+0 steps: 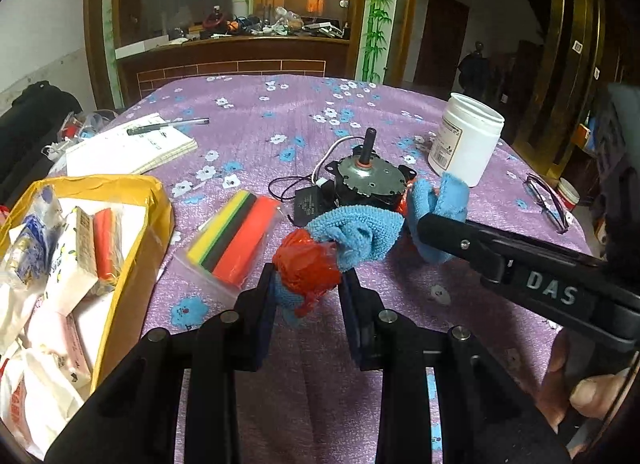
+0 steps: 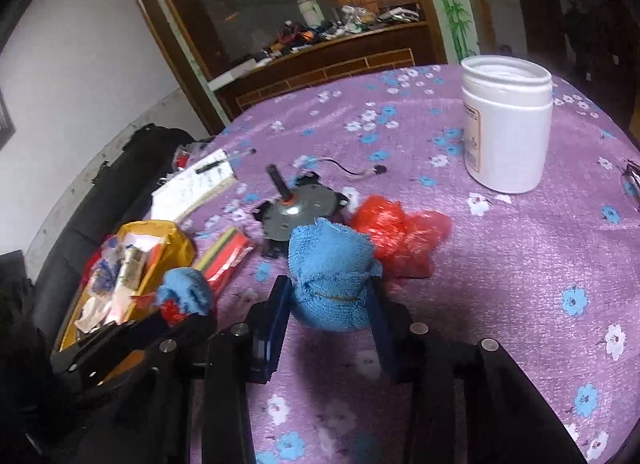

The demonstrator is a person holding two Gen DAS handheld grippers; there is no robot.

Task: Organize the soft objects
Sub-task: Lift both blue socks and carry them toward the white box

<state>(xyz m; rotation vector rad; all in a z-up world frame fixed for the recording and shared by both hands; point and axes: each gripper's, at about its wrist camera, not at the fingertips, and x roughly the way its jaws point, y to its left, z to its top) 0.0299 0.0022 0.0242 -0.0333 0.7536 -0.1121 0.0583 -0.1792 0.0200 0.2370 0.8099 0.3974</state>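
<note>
Your left gripper (image 1: pixel 307 280) has its jaws closed on one end of the soft blue terry cloth (image 1: pixel 356 234), with a crumpled red plastic bag (image 1: pixel 306 268) bunched in the same grip. Your right gripper (image 2: pixel 330 304) has its jaws pressed on the cloth's other end, so the cloth hangs between your two hands just in front of the grey metal motor with the black shaft (image 1: pixel 366 180).

Left of the motor lies the clear bag of yellow, green, black and red foam strips (image 1: pixel 234 238); farther left sits the open yellow cardboard box (image 1: pixel 132 248). Right of the motor, the white plastic jar (image 1: pixel 466 140) stands upright on the purple flowered tabletop (image 1: pixel 256 112).
</note>
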